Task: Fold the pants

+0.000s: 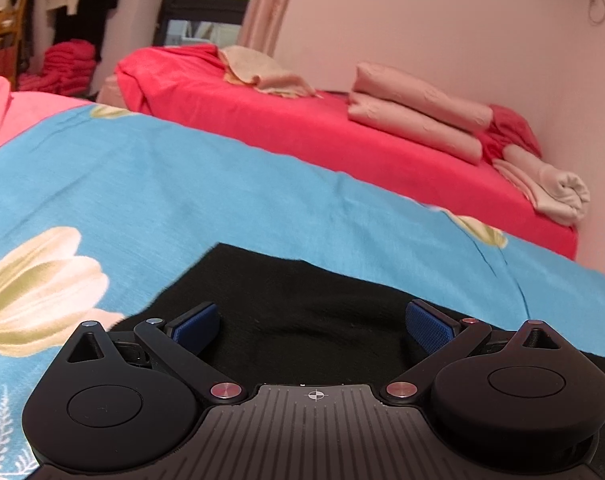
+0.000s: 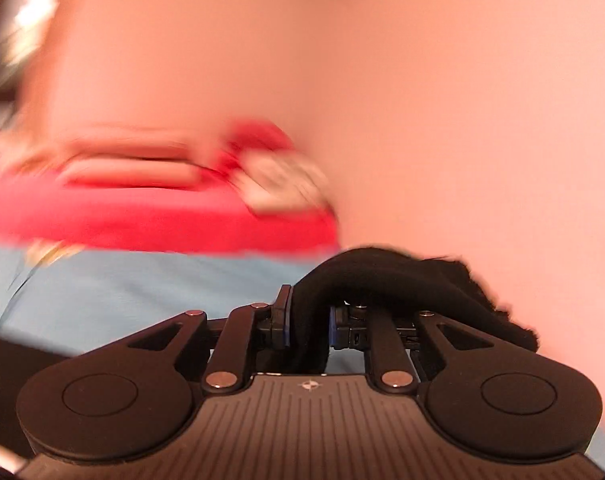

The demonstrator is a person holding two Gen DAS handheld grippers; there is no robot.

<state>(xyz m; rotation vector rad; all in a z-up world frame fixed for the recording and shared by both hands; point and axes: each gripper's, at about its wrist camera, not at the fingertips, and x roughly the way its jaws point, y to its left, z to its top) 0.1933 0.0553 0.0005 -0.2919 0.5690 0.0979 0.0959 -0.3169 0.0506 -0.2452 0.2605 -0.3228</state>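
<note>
My left tongs: one, spread wide, low over the pants.
My right tongs: one, clamped on a raised fold.
Pants: one black pair, on the blue bedsheet.
Pillows: two, stacked on the red bed.

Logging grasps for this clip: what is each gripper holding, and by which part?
The right gripper pinches a bunched fold of the black pants; which part is unclear. The left gripper holds nothing, fingers open.
</note>
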